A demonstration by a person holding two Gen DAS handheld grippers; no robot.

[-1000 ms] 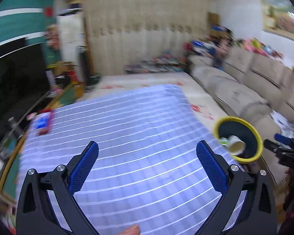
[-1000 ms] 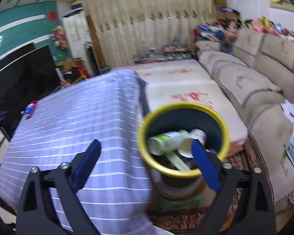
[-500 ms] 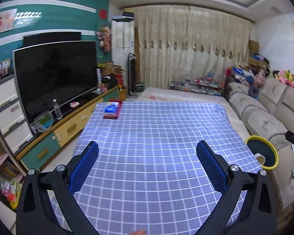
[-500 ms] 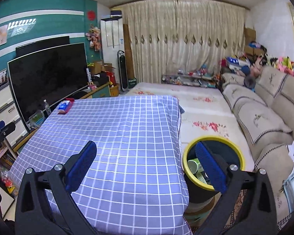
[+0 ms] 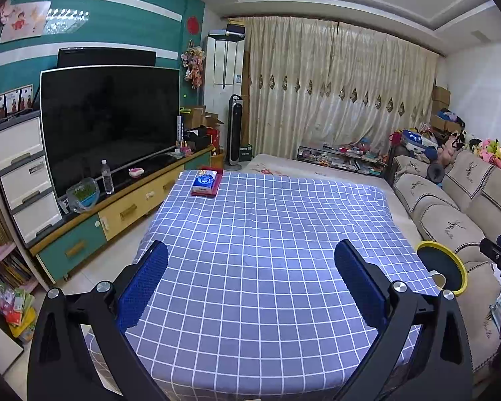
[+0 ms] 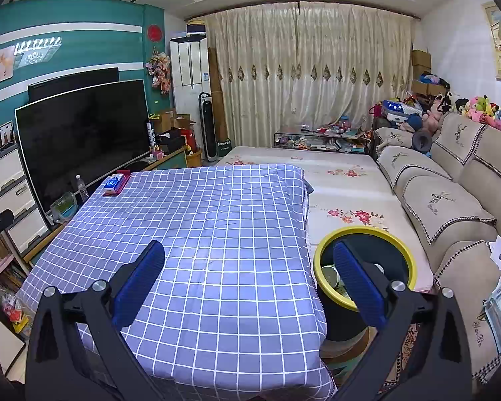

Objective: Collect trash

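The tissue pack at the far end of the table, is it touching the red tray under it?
Touching. In the left wrist view the tissue pack lies flat on the red tray, with no gap showing; the right wrist view agrees.

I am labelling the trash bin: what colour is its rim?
Yellow rim on the trash bin, with a dark body; the right wrist view shows it best.

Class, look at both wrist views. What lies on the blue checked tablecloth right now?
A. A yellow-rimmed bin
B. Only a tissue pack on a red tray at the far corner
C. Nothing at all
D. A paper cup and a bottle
B: the tissue pack on its red tray is the only item on the tablecloth; the yellow-rimmed bin stands on the floor beside the table.
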